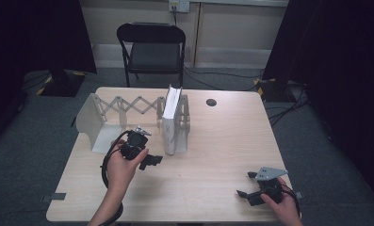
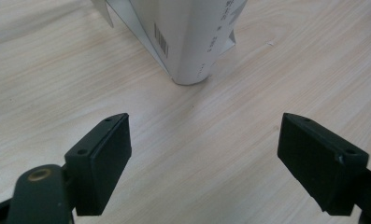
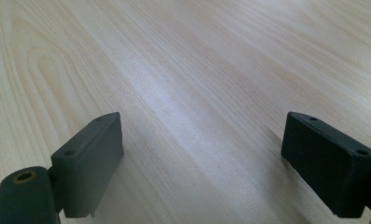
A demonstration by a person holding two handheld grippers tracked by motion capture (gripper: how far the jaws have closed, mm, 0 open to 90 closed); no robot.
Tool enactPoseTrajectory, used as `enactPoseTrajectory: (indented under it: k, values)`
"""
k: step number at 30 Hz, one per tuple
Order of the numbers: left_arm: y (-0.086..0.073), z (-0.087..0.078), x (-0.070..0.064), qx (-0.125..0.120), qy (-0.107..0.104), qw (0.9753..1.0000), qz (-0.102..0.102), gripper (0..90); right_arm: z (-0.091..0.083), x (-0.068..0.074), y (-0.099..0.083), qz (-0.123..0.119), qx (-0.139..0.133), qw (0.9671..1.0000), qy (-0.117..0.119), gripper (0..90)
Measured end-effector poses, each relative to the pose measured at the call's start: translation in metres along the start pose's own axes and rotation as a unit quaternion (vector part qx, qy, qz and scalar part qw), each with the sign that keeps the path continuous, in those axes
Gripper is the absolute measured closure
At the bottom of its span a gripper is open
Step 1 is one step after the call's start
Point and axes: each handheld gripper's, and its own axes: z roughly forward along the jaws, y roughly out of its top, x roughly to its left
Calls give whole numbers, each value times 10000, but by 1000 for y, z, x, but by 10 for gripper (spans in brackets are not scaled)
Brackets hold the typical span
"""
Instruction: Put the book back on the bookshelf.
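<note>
A pale wooden bench (image 1: 213,155) fills the middle of the high view, with a black folding chair (image 1: 151,49) behind it at the upper centre of the frame. On the upper left part of the bench stands a white expanding rack (image 1: 110,113) with a scissor-lattice back, and a white book (image 1: 170,120) stands upright at the rack's right end, its spine facing the lower edge of the frame. The left gripper (image 1: 147,157) sits just left of centre, held in the person's left hand (image 1: 121,167), close to the near end of the book but not touching it; its fingers (image 2: 101,161) are spread wide with nothing between them, and in the left gripper view the book's (image 2: 188,37) rounded spine with a barcode stands at the top centre, just beyond them. The right gripper (image 1: 250,186) rests low at the lower right of the high view, in the right hand (image 1: 281,202), well apart from the book; in the right gripper view its fingers (image 3: 92,163) are likewise spread over bare wood grain.
</note>
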Motion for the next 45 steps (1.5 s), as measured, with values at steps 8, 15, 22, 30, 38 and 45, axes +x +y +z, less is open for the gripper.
enactPoseTrajectory:
  k: [8, 15, 22, 30, 38, 45]
  values:
    - [-7, 2, 4, -1, -33, 10000, -8, 182, 0, 0, 0, -1, 0, 10000, -1, 124]
    - [-16, 3, 10, 24, -32, 10000, -58, 183, 0, 0, 0, 0, 0, 10000, 0, 123]
    - [-22, 5, 14, 47, -33, 9999, -89, 184, 0, 0, 0, 1, 0, 10000, -1, 123]
    - [-28, 6, 19, 68, 5, 9999, -105, 186, 0, 0, 0, 0, 0, 10000, 1, 124]
    - [-36, 9, 22, 94, 19, 9999, -120, 190, 0, 0, 0, 0, 0, 10000, 1, 124]
    - [-43, 12, 25, 145, 58, 9998, -119, 191, 0, 0, 0, -1, 0, 10000, 1, 123]
